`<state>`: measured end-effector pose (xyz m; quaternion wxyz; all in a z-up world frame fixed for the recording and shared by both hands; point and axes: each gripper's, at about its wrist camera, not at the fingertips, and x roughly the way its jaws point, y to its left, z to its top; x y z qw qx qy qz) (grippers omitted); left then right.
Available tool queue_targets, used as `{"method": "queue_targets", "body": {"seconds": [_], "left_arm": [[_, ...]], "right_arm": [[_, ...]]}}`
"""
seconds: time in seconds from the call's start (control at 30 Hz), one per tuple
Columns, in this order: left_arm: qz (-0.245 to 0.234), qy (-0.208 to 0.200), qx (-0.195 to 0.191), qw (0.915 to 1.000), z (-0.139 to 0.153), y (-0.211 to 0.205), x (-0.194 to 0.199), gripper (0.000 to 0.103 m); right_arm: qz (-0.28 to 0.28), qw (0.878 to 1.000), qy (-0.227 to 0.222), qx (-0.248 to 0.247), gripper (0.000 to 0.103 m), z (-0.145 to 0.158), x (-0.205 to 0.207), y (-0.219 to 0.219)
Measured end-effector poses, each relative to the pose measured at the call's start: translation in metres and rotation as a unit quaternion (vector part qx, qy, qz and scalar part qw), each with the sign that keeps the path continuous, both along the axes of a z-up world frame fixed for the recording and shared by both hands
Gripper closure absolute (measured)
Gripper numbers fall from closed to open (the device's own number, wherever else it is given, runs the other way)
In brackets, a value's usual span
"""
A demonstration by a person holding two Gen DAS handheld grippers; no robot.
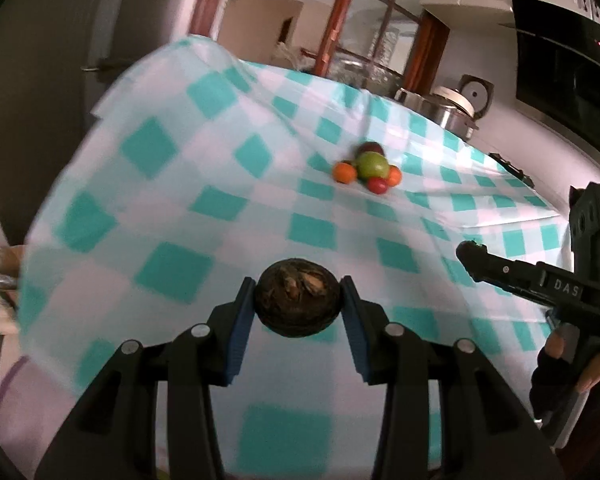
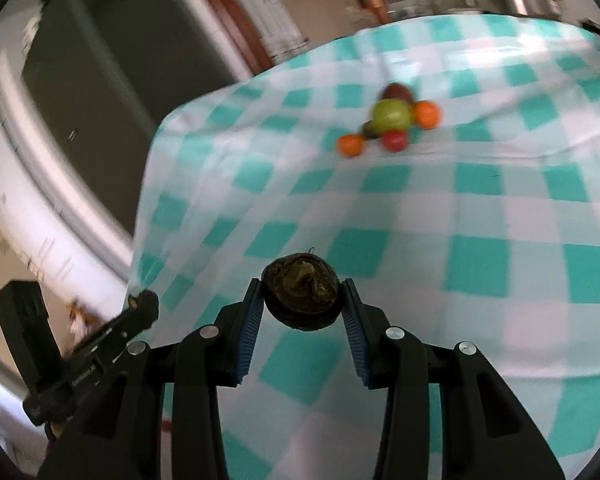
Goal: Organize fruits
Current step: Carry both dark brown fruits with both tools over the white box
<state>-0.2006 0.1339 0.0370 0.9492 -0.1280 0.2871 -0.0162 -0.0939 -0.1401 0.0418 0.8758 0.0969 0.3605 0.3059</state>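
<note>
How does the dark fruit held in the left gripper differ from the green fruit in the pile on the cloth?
The dark fruit is brown-black with a rough, wrinkled skin; the green fruit is bright and smooth. The dark fruit is clamped in the left gripper, alone; the green fruit lies on the checked cloth, touching the orange fruits and the red fruit. Both are roundish.

cloth: teal-and-white checked tablecloth [image 1: 228,208] spreads under and ahead of the jaws | pot: steel pot with lid [image 1: 454,106] far ahead, right | fridge: dark door [image 2: 100,80] ahead, left
</note>
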Motion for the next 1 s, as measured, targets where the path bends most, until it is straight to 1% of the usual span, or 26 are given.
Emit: {"method": "queue_targets", "body": {"seconds": [0.13,0.27,0.37,0.53,0.6,0.67,0.77,0.8,0.83,0.87,0.9,0.93,0.97,1.0], "left_arm": [[0.027,-0.003,0.006,0.9996,-0.008,0.029,-0.035,0.060],[0.055,-0.006,0.020,0.9983,-0.014,0.058,-0.073,0.060],[0.074,-0.008,0.024,0.9969,-0.017,0.078,-0.096,0.060],[0.113,0.002,0.026,0.9933,-0.027,0.113,-0.126,0.060],[0.125,0.014,0.027,0.9917,-0.035,0.125,-0.132,0.060],[0.139,0.037,0.033,0.9891,-0.048,0.138,-0.139,0.060],[0.150,0.076,0.038,0.9850,-0.068,0.153,-0.144,0.060],[0.155,0.098,0.045,0.9820,-0.078,0.159,-0.144,0.060],[0.158,0.109,0.050,0.9801,-0.084,0.162,-0.145,0.060],[0.162,0.133,0.060,0.9759,-0.094,0.165,-0.146,0.060],[0.163,0.156,0.064,0.9722,-0.104,0.168,-0.144,0.060],[0.160,0.173,0.064,0.9699,-0.111,0.171,-0.143,0.060],[0.150,0.197,0.059,0.9671,-0.123,0.175,-0.138,0.060],[0.141,0.213,0.056,0.9652,-0.132,0.179,-0.135,0.060]], "right_arm": [[0.058,0.998,-0.015,-0.035,0.063,-0.003,-0.027,0.044],[0.115,0.991,-0.029,-0.067,0.063,-0.008,-0.054,0.088],[0.158,0.983,-0.038,-0.090,0.063,-0.011,-0.073,0.121],[0.230,0.963,-0.057,-0.130,0.063,-0.020,-0.107,0.169],[0.260,0.951,-0.066,-0.154,0.063,-0.028,-0.122,0.190],[0.285,0.941,-0.068,-0.170,0.063,-0.037,-0.134,0.205],[0.325,0.922,-0.068,-0.202,0.063,-0.056,-0.152,0.230],[0.339,0.913,-0.065,-0.218,0.063,-0.066,-0.158,0.239],[0.352,0.905,-0.061,-0.233,0.063,-0.075,-0.163,0.248],[0.364,0.896,-0.058,-0.248,0.063,-0.085,-0.168,0.255],[0.382,0.881,-0.055,-0.273,0.063,-0.100,-0.177,0.266],[0.392,0.873,-0.053,-0.287,0.063,-0.109,-0.182,0.272],[0.409,0.857,-0.048,-0.310,0.063,-0.123,-0.189,0.281],[0.420,0.847,-0.047,-0.323,0.063,-0.131,-0.193,0.286]]}}
